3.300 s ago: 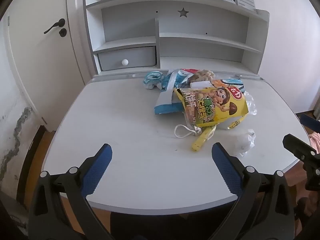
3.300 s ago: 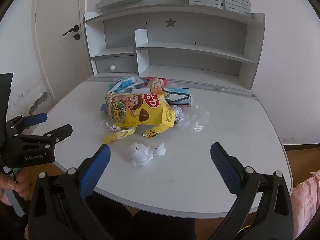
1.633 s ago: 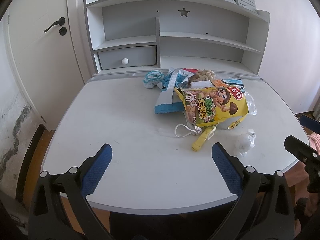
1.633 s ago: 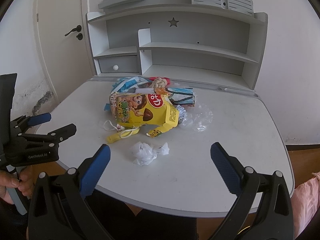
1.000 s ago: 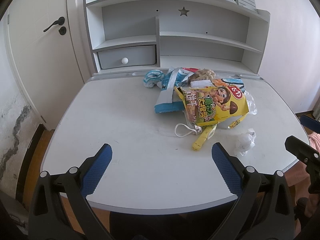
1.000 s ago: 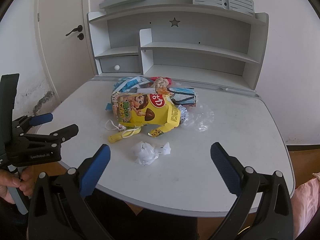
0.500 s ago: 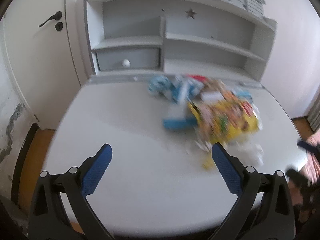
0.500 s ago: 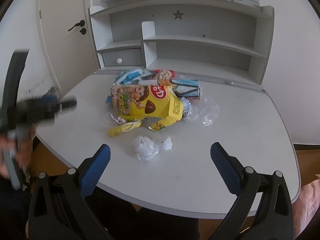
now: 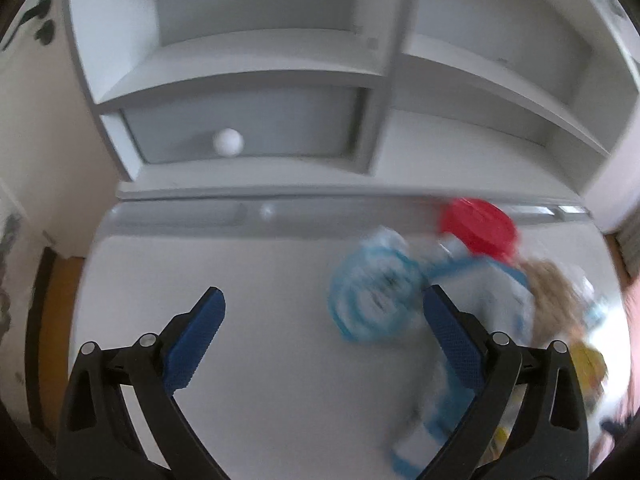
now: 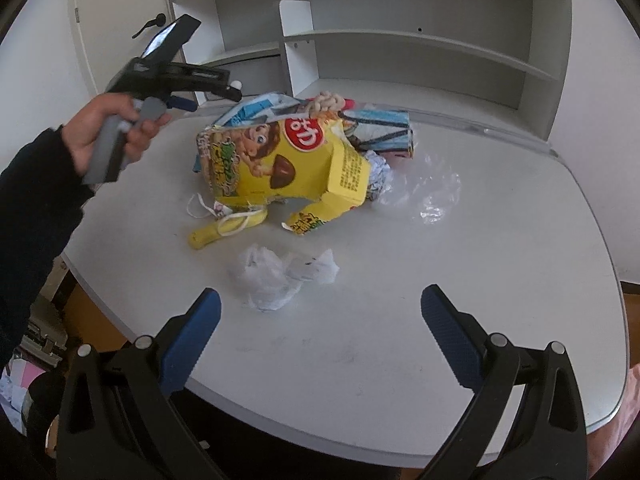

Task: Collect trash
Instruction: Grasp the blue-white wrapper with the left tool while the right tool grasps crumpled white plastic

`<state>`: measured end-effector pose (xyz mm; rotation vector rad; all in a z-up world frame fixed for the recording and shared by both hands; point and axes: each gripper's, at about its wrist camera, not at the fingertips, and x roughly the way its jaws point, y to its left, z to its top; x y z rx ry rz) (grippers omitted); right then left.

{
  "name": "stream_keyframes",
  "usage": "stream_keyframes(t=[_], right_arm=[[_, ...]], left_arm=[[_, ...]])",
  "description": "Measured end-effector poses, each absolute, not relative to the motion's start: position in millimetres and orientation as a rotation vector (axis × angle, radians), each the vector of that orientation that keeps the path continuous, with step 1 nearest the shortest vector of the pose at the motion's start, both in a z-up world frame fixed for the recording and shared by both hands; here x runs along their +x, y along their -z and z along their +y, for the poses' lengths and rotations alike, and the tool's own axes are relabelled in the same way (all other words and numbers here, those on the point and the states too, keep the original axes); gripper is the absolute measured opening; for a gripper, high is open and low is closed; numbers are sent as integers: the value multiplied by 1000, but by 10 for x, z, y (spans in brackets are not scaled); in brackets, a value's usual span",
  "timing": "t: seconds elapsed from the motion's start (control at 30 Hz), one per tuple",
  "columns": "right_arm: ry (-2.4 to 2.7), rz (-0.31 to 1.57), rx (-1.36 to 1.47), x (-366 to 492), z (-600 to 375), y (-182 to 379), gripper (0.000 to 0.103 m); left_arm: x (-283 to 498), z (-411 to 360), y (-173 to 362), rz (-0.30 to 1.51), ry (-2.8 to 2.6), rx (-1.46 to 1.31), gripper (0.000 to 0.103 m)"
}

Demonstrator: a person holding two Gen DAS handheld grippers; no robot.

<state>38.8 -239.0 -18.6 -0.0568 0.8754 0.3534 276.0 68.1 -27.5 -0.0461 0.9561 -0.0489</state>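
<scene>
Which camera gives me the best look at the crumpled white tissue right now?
The right wrist view: the crumpled white tissue lies sharp and unobstructed on the desk, just ahead of the open right gripper. The left wrist view is motion-blurred and does not show it.

R claw (image 10: 320, 312) wide open over desk (image 10: 520, 280); crumpled tissue (image 10: 280, 272) just ahead, yellow box (image 10: 288, 164) behind.

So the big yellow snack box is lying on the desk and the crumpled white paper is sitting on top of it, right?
Not quite. In the right wrist view the crumpled white paper lies on the desk in front of the yellow snack box, apart from it, not on top. The box does lie on the desk.
</scene>
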Motion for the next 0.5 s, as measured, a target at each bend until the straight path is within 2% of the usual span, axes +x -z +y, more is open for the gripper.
stream_keyframes(t=[0.07,0.17,0.2,0.23,0.3,0.33,0.5], right_arm=[[-350,884,-52,408,-2417,214,97],[-347,899,-34,446,-2454,256,97],[-352,907,-26,464,-2457,273,97],[-355,914,-21,481,-2456,282,97],[-361,925,-18,519,-2432,299,97],[-364,927,-17,534,-2422,299,97],[-373,958,3,690,-2339,291,89]], left_arm=[[2845,700,352,981,61,-69,94],[2882,713,442,1015,81,-85,62],[2885,696,476,1026,105,-77,54],[2879,680,500,1033,119,-70,38],[2866,658,536,1049,151,-71,18],[2848,663,525,1042,155,-74,12],[2546,837,213,957,87,-93,9]])
